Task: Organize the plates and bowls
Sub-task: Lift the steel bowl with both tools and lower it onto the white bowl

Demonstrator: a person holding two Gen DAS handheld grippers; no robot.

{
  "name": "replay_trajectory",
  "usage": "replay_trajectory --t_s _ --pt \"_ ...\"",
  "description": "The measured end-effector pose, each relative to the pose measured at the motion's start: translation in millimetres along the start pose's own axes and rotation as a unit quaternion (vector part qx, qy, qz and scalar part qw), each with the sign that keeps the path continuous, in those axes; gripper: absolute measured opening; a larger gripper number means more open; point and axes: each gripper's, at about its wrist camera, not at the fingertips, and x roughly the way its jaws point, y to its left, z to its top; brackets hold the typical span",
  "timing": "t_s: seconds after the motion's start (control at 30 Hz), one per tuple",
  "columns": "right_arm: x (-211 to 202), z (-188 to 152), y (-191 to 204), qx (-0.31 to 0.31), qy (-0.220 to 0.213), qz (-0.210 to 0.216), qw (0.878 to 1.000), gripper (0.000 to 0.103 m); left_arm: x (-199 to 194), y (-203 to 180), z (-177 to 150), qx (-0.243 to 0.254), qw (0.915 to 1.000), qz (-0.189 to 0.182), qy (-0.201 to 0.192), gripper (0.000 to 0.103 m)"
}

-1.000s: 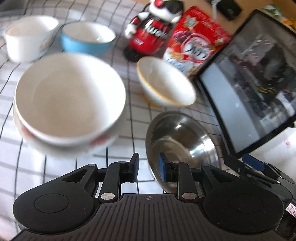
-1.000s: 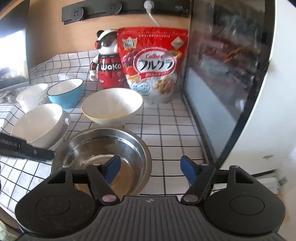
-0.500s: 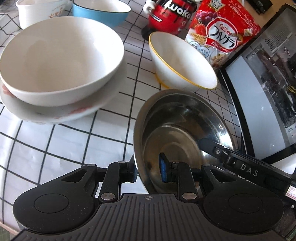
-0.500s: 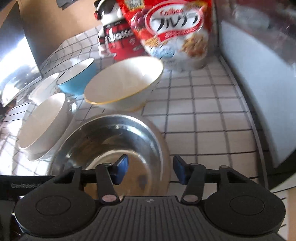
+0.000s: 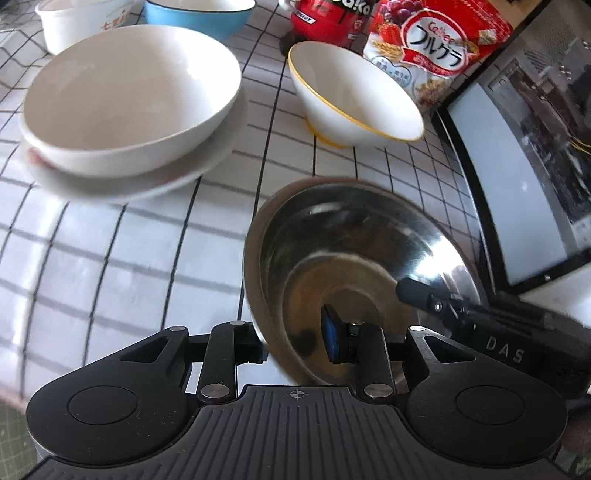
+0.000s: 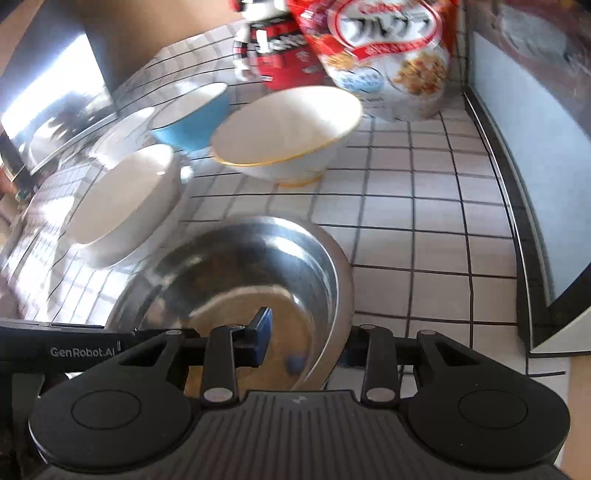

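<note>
White tiled counter (image 5: 110, 280) with dark grout, sunny, cluttered at the back: cereal bag (image 5: 436, 48), red robot toy (image 5: 325, 18), dark glass appliance door (image 5: 524, 155) off to one side.

Steel bowl (image 5: 354, 258) sitting right at both sets of jaws. Left gripper (image 5: 295, 341) straddling the near rim, one finger outside the wall, blue pad inside, jaws opening and not visibly pinching the metal. Right gripper (image 6: 304, 341) straddling the opposite rim, one pad inside, the other finger outside, jaws closing around the wall; gap on the inside pad, so not clamped yet by the look of it.

Beyond the jaws: white bowl (image 5: 129, 99) already nested on a plate (image 5: 155, 181), yellow-rimmed bowl (image 5: 351, 103) further ahead, blue bowl (image 5: 199, 14) and a small white bowl (image 5: 81, 22) at the far end.

Tips for this step, just my guess: let the right side finish biting down on the rim before lifting. Thin slick steel, so pinch low on the wall rather than on the lip. Keep it level going up, since one-sided grips on a shallow bowl love to swing. Clear the yellow-rimmed bowl on the way to the stack.
</note>
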Motion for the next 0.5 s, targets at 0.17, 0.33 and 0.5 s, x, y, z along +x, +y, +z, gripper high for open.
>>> replay_trajectory --t_s 0.17,0.33,0.5 --pt "-26.0 4.4 32.1 -0.028 0.000 0.022 0.999 0.035 -49.0 12.0 1.1 0.009 0.9999 -0.002 0.009 0.030" --pt "-46.2 21.7 71.7 -0.043 -0.027 0.058 0.997 0.035 -103.8 31.9 15.5 0.011 0.9997 0.005 -0.023 0.030" --pt "-73.2 62.6 124.9 -0.071 -0.091 0.072 0.991 0.035 -166.5 54.2 54.6 0.038 0.9965 -0.007 -0.075 0.030"
